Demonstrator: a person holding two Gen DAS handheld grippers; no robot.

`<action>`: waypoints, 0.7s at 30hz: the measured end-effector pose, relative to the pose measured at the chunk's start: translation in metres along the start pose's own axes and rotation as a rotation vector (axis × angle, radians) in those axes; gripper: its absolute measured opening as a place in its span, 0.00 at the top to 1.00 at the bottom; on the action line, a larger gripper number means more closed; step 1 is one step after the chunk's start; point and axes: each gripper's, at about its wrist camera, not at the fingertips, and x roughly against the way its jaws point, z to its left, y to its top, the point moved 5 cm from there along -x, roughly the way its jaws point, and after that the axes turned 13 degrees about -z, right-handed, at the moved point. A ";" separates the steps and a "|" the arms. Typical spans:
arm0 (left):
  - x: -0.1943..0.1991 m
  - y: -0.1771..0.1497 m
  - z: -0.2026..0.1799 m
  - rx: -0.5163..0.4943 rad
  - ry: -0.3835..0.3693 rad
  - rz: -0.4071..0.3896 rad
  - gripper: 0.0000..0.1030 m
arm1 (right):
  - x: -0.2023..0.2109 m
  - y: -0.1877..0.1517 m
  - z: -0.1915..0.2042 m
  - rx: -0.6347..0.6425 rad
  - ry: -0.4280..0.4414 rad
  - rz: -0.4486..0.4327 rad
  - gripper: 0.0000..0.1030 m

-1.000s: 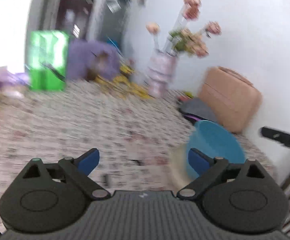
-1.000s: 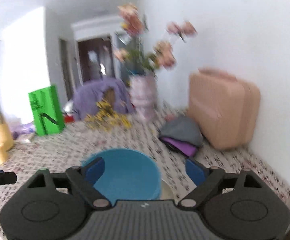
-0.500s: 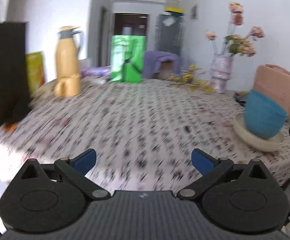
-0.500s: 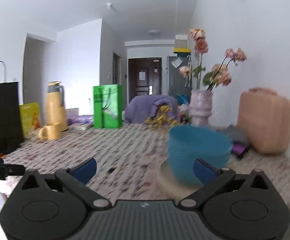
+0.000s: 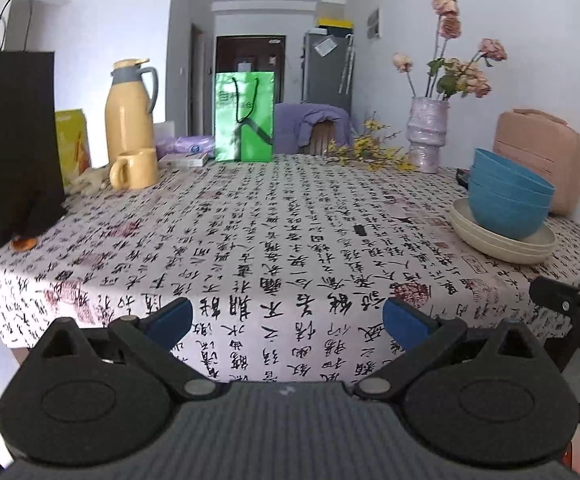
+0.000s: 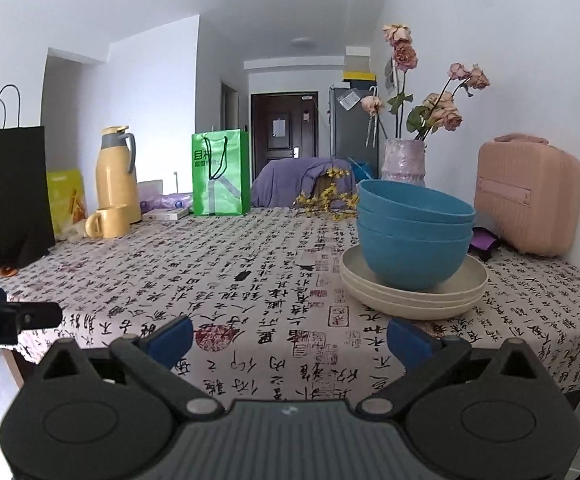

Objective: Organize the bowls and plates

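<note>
A stack of blue bowls sits nested on a stack of cream plates at the right side of the table; the bowls and plates also show in the left wrist view. My left gripper is open and empty at the table's near edge, well left of the stack. My right gripper is open and empty, at the near edge just in front of the stack.
The table has a calligraphy-print cloth. At the back stand a black bag, a yellow thermos with a mug, a green bag, a vase of roses and a pink case.
Both grippers have pulled back from the bowl stack to the table's near edge and have levelled out. The bowls rest on the plates, free of both grippers.
</note>
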 end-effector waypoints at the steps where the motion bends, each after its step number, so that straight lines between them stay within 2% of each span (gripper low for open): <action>1: 0.000 0.000 0.000 0.002 0.002 0.001 0.00 | 0.000 0.000 0.001 0.003 0.003 0.001 0.00; 21: 0.003 0.004 0.003 0.000 0.009 -0.017 0.00 | -0.002 0.000 0.000 -0.019 0.010 0.008 0.00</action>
